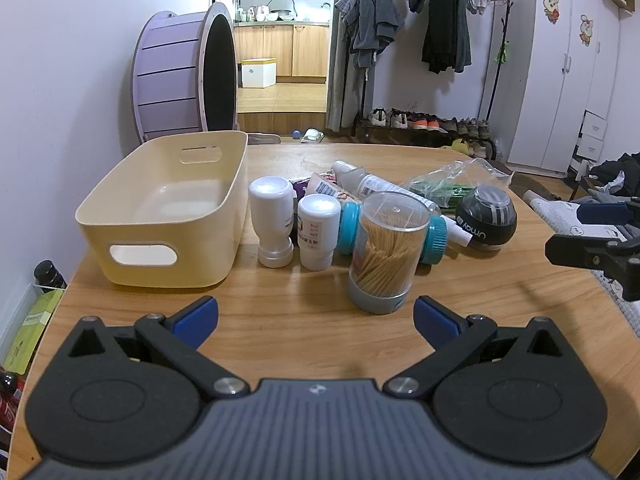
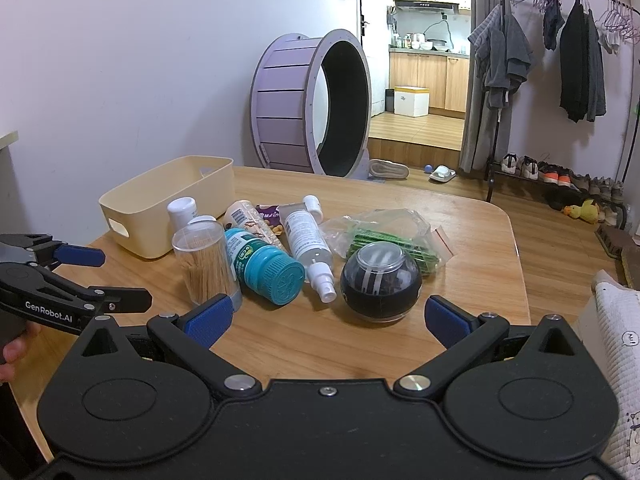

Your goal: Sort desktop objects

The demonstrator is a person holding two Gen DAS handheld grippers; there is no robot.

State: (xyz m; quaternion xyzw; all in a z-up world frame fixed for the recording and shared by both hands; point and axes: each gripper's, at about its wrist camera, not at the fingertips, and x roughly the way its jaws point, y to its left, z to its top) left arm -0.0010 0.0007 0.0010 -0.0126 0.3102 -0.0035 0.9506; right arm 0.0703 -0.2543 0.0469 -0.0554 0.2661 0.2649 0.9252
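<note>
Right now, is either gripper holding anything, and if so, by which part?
Nothing is held. The left gripper and right gripper are both open and empty, above the table, short of the toothpick jar and black ball.

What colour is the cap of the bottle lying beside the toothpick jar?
The cap is teal, seen best in the right wrist view.

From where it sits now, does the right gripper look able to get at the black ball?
Probably yes. The right gripper is open, and the black ball sits just ahead between its fingers on bare table. The spray bottle lies close beside the ball but not across the approach.
</note>
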